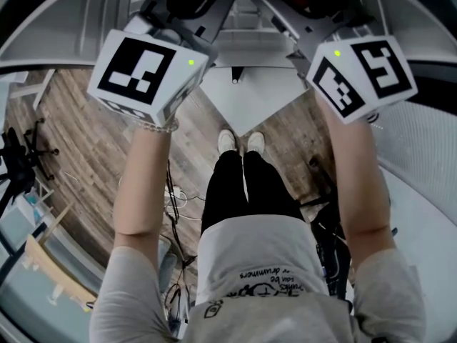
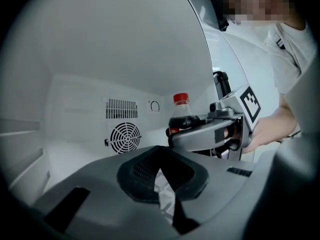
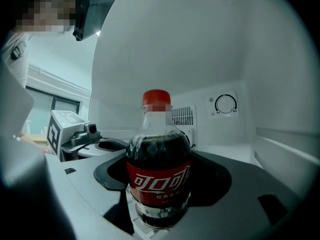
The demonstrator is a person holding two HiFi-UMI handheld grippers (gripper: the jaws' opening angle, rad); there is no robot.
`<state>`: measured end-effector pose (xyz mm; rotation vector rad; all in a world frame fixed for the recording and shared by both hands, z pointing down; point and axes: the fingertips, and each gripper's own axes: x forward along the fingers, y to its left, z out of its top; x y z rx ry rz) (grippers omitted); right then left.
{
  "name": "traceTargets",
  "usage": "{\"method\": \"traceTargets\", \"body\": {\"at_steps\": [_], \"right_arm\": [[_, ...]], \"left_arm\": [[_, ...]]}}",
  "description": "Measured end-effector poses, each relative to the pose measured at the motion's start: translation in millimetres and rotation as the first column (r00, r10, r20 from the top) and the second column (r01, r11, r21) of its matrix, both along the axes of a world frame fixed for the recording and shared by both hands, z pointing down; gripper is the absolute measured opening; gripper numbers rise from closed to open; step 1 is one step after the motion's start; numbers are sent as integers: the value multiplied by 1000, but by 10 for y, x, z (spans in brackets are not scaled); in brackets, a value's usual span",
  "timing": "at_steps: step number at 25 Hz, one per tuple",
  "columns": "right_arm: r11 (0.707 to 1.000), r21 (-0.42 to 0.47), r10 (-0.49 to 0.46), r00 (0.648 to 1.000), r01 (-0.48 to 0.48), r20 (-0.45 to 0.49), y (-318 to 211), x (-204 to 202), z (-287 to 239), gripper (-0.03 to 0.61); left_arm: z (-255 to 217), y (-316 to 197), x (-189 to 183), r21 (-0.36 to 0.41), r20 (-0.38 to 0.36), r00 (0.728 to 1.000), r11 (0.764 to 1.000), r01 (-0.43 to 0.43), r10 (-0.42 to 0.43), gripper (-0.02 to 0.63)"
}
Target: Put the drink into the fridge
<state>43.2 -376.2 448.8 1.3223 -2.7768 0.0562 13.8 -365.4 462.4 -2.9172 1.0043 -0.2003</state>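
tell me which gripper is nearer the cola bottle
Right. The right gripper holds the cola bottle between its jaws; the left gripper, shut and empty, is off to the side, apart from it.

Cola bottle (image 3: 158, 169), red cap, upright inside white fridge (image 3: 200, 49).

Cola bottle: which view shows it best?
Right gripper view: the cola bottle fills the centre, label visible, gripped in the right claw. Left gripper view shows only its cap and shoulder behind that claw; head view misses it.
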Motion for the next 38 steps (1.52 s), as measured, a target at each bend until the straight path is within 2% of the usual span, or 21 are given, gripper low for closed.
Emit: {"method": "traceTargets", "body": {"at_steps": [7,13,30,38], "right_arm": [[1000,-13,4,1000,-4,4,-27,56,117,325],[1000,-1,-5,1000,5,4,-43,-3,62,327],[1000,-16,-1,1000,1,23,-70,-6,113,331],[999,-24,22,999,-23,-31,-30,21,110,324]], "left_arm": [[110,-38,63,1,45,999,1000,20,-20,2],[171,-26,111,6,149,989,1000,18,-18,2],[218,-20,95,-11,151,988,1000,25,-23,2],[202,30,82,-10,151,988,1000,22,-20,2]]}}
